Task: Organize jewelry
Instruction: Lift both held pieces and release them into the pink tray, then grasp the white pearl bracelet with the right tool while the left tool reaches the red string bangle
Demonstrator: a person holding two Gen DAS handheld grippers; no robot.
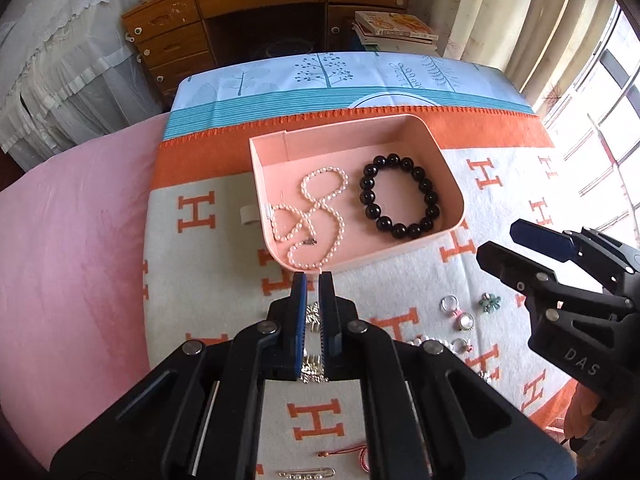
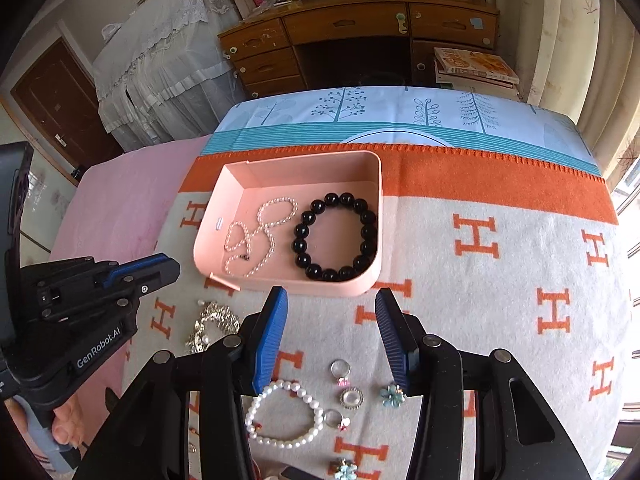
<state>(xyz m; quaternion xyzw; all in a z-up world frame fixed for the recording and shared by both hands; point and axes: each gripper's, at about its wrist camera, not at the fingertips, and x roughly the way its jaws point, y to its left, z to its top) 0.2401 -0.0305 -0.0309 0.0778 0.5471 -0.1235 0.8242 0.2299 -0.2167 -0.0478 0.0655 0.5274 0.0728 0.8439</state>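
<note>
Taking the pink tray (image 2: 362,286) as landmark: the left gripper (image 1: 312,280) is hovering near its near-left corner, jaws nearly together and gripping nothing, with the silver chain (image 2: 210,326) lying bunched just below, its direction unclear. The right gripper (image 2: 332,300) is standing half open and empty before the tray's near wall, a white pearl bracelet (image 2: 284,416) lying as a loop under it.
</note>
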